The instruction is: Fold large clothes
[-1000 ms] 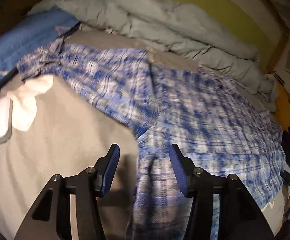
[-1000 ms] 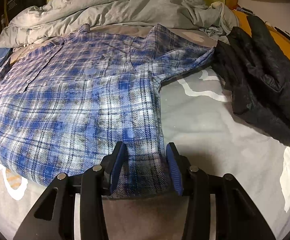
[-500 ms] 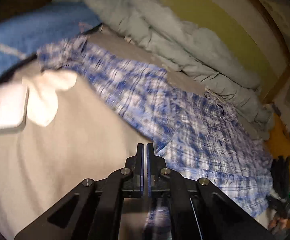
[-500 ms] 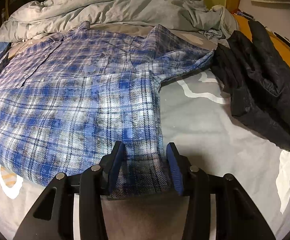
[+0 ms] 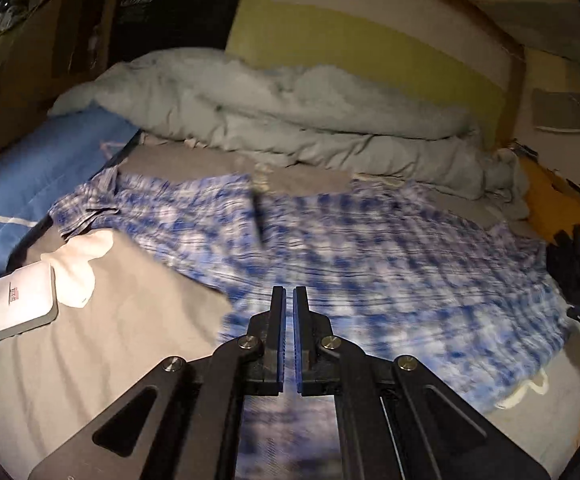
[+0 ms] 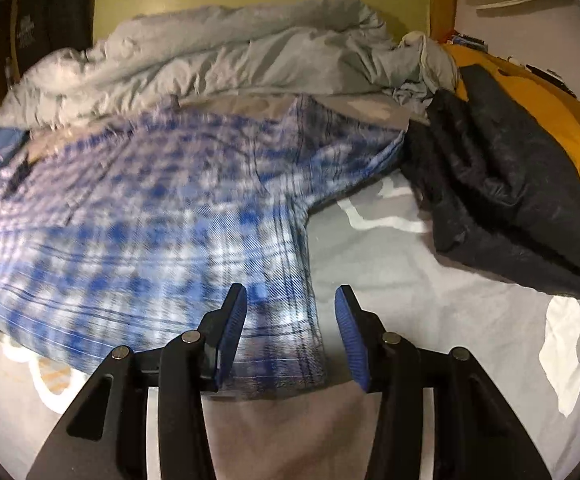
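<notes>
While the blue plaid shirt [image 6: 137, 216] lay spread across the bed [image 6: 430, 280], its near hem was the part being worked. The left tongs [image 5: 289, 300] were closed on that hem's left end, cloth showing beneath them. The right tongs [image 6: 290, 300] stood apart astride the hem's right corner, not pinching it. To fold cleanly, the right tongs probably needed to close on the corner first, so both ends could travel together toward the grey duvet [image 6: 209, 68].
</notes>
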`<action>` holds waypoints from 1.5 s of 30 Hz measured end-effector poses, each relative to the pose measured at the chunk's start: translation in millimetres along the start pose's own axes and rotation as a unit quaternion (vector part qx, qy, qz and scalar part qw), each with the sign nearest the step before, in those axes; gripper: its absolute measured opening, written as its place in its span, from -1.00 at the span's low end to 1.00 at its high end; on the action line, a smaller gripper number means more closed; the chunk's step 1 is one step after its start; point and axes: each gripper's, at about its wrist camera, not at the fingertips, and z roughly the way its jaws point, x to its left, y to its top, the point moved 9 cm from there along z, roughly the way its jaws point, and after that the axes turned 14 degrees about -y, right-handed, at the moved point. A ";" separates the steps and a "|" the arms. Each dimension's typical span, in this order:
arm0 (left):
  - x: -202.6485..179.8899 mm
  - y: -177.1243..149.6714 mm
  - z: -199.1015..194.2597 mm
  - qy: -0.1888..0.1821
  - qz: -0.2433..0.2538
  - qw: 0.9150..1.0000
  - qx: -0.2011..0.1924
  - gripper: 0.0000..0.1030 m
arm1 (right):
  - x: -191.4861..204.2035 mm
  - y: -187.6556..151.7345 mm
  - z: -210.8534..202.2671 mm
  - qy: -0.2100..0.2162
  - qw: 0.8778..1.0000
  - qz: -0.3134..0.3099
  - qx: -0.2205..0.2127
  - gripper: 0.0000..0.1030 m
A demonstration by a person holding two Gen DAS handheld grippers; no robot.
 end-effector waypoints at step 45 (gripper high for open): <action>-34.1 -125.5 -11.1 -0.016 -0.225 0.973 0.050 0.99 | 26.4 -61.2 -8.4 0.208 0.958 0.154 0.120 0.27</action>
